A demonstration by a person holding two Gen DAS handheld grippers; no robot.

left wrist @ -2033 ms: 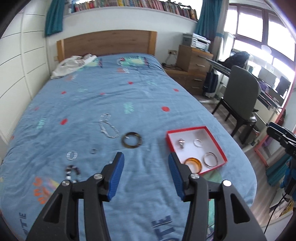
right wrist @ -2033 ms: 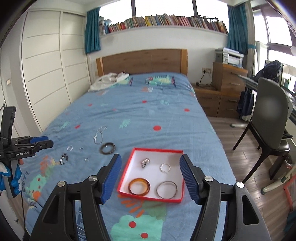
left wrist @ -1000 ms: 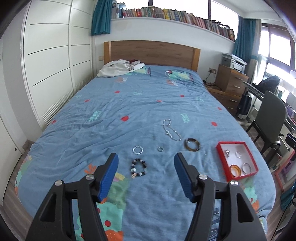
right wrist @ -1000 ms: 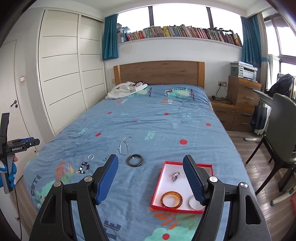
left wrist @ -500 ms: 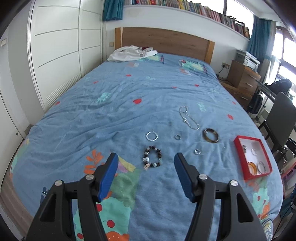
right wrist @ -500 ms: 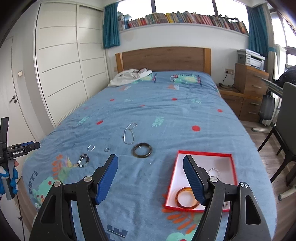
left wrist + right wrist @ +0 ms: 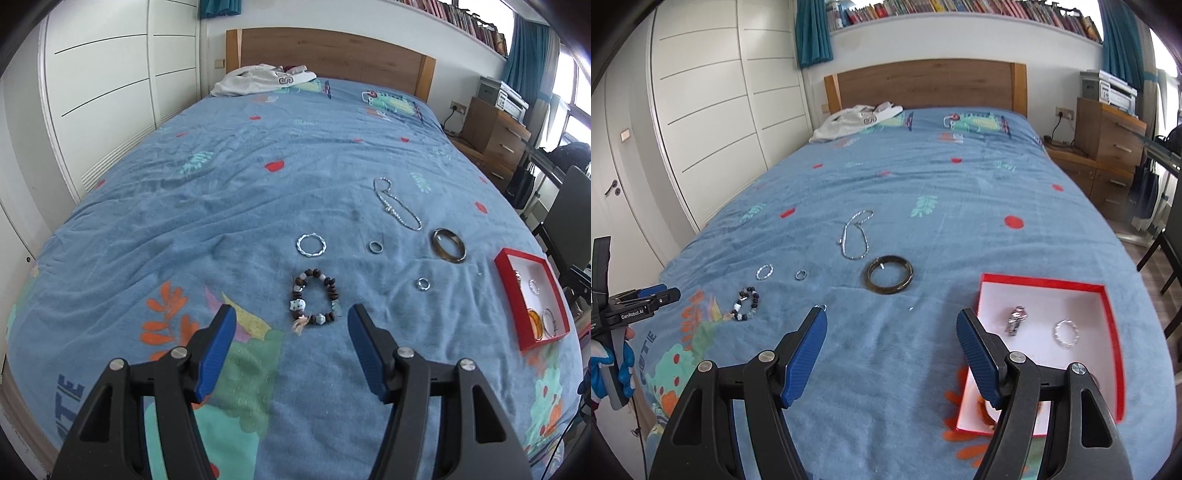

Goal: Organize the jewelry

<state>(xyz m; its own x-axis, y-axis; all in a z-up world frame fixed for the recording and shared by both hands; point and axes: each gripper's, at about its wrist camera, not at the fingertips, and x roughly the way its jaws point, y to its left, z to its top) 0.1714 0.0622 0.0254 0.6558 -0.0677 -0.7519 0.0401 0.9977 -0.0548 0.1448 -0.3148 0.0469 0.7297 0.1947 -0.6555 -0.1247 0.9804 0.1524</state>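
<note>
On the blue bedspread a beaded bracelet (image 7: 316,298) lies just beyond my open, empty left gripper (image 7: 290,328). Past it lie a twisted silver ring (image 7: 311,244), two small rings (image 7: 375,247) (image 7: 423,284), a silver chain (image 7: 397,208) and a dark bangle (image 7: 449,250). A red box (image 7: 506,260) at the right holds an amber bangle and silver pieces. My right gripper (image 7: 891,334) is open and empty, above the bed left of the red box (image 7: 1113,325). The dark bangle (image 7: 889,279), the chain (image 7: 856,233) and the beaded bracelet (image 7: 746,304) lie ahead of it.
White clothes (image 7: 260,83) lie by the wooden headboard (image 7: 332,55). White wardrobe doors (image 7: 103,92) stand at the left. A wooden drawer chest (image 7: 493,129) and a dark chair (image 7: 569,210) stand right of the bed. The left gripper shows at the right wrist view's left edge (image 7: 635,306).
My left gripper has swung left from the red box and dropped closer over the beaded bracelet. My right gripper has moved lower and nearer the bed beside the red box.
</note>
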